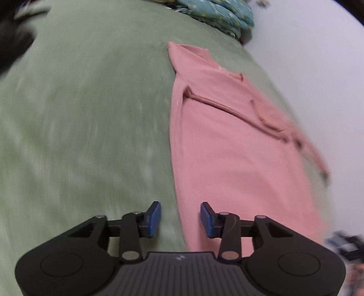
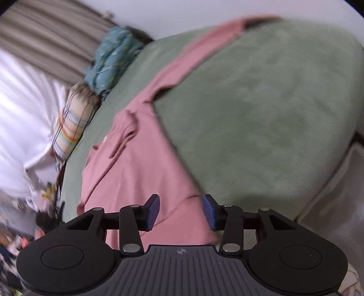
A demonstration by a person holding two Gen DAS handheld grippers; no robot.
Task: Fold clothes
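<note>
A pink long-sleeved garment [image 1: 227,141] lies partly folded on a green blanket [image 1: 91,113], one sleeve laid across its body. My left gripper [image 1: 180,219] hovers open above the garment's near left edge, with nothing between its blue pads [image 1: 154,216]. In the right wrist view the same pink garment [image 2: 141,164] runs as a long strip over the green blanket [image 2: 261,113]. My right gripper [image 2: 180,211] is open above the garment's near end, its blue pads [image 2: 209,211] apart with no cloth pinched.
A teal patterned quilt [image 1: 223,16] is bunched at the bed's far end, seen again as the quilt [image 2: 113,54] beside a striped pillow [image 2: 72,123]. A pale wall [image 1: 307,68] borders the bed. Clutter [image 2: 34,216] lies on the floor at left.
</note>
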